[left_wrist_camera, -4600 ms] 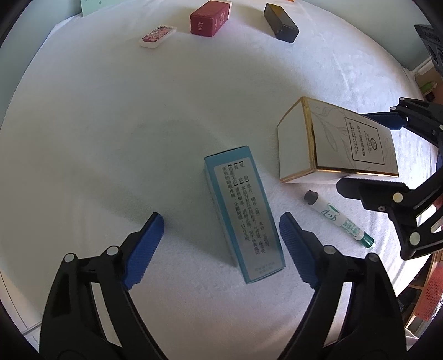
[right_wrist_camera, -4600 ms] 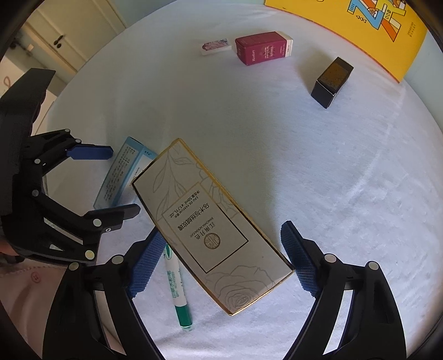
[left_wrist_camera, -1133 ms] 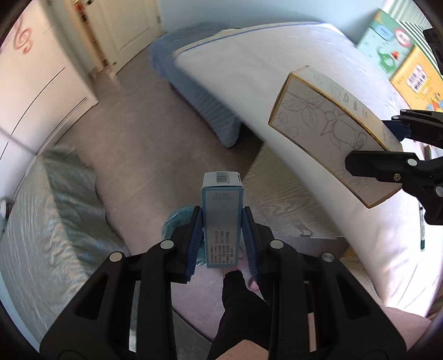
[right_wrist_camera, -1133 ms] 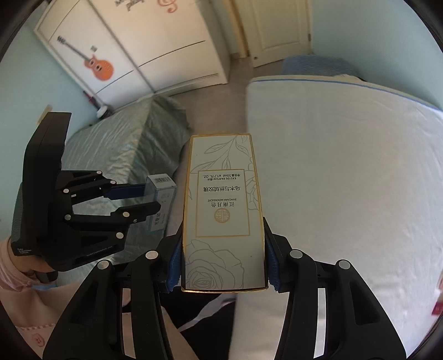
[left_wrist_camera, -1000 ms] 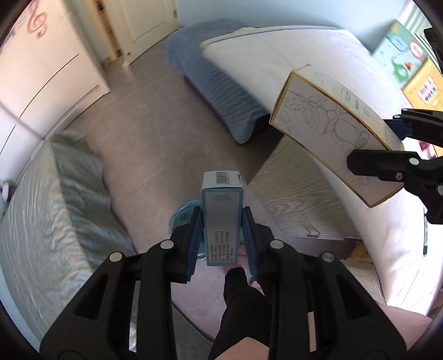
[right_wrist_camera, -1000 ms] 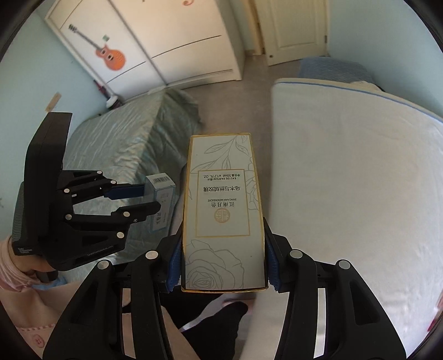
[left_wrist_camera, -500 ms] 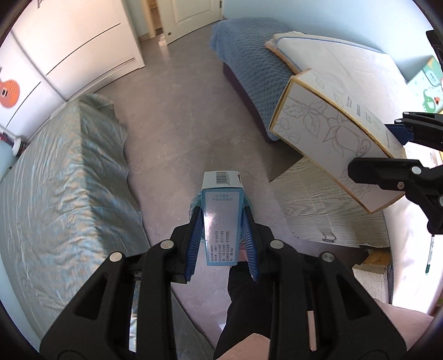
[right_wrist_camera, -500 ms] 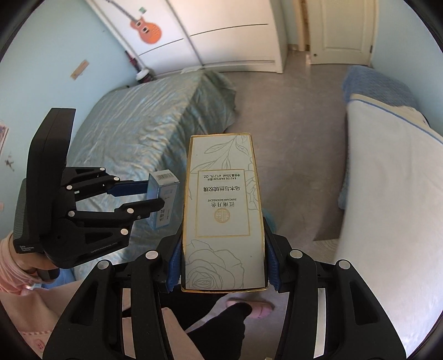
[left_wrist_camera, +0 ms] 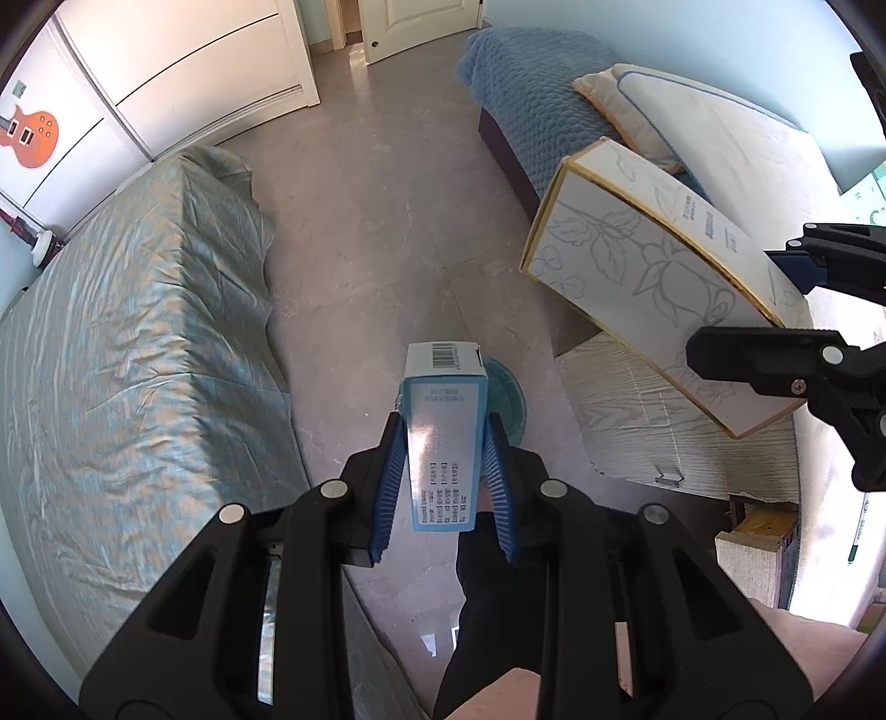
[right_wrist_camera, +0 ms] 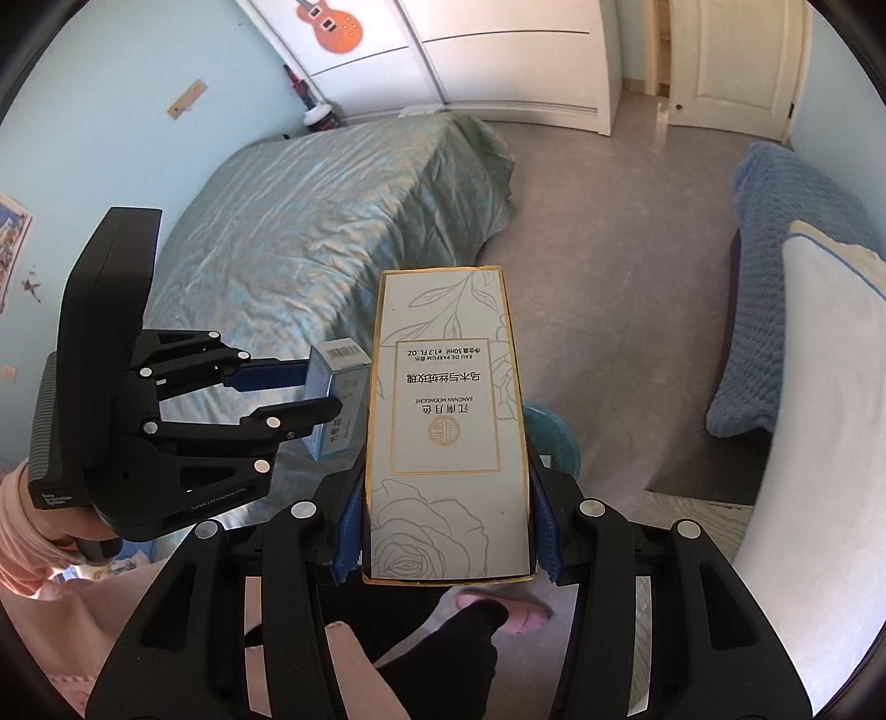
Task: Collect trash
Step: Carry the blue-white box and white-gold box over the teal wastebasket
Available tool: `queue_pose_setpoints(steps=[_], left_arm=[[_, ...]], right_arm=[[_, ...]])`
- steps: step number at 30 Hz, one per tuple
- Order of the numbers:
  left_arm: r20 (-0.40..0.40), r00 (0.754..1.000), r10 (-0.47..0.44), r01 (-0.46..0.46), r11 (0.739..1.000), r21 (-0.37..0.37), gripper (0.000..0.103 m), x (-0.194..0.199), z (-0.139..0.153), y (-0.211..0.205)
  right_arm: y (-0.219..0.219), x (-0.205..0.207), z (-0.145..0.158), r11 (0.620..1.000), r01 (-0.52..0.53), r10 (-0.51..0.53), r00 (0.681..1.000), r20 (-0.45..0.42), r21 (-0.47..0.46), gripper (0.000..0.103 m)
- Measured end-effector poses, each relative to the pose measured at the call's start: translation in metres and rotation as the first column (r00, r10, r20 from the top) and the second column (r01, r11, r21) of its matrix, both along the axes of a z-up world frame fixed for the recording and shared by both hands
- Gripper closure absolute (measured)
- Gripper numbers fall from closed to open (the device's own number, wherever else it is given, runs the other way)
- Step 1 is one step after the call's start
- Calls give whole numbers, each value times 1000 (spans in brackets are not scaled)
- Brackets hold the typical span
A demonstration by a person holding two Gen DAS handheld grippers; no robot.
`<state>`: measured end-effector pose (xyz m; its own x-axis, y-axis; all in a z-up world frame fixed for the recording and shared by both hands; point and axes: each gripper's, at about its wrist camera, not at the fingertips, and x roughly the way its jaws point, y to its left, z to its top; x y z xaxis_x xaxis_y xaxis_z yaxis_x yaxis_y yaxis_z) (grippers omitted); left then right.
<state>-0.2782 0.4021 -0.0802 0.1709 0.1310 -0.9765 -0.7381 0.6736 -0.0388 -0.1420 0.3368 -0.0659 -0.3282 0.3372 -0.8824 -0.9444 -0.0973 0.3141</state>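
My left gripper (left_wrist_camera: 443, 443) is shut on a small light-blue box (left_wrist_camera: 443, 437) with a barcode on its far end, held above the floor. The same blue box (right_wrist_camera: 335, 399) and the left gripper (right_wrist_camera: 313, 393) show at the left of the right wrist view. My right gripper (right_wrist_camera: 448, 493) is shut on a large pale perfume box (right_wrist_camera: 448, 421) with gold edges and a rose drawing; that perfume box (left_wrist_camera: 653, 271) and the right gripper (left_wrist_camera: 775, 304) appear at the right of the left wrist view. A teal round bin (left_wrist_camera: 506, 393) sits on the floor under the blue box, mostly hidden; its rim (right_wrist_camera: 554, 437) peeks beside the perfume box.
A bed with a shiny teal cover (left_wrist_camera: 122, 343) lies left. A white mattress (left_wrist_camera: 736, 144) with a blue blanket (left_wrist_camera: 526, 94) is at right, above wood-grain boards (left_wrist_camera: 642, 421). The grey floor (left_wrist_camera: 376, 221) runs to white wardrobes (right_wrist_camera: 498, 50) and a door. A person's leg and foot (right_wrist_camera: 498, 609) stand below.
Both grippers, still holding their boxes, have swung away from the white mattress toward the floor between the beds. The teal bin now shows under the blue box.
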Motion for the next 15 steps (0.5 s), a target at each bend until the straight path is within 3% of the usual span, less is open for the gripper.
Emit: queue_pose_setpoints(steps=[15], left_arm=[[0,1000,0,0,1000,-22,76,-5,-11,8]], right_arm=[[11,-6,-6,1000,-6,6,1000,-6,-29,54]])
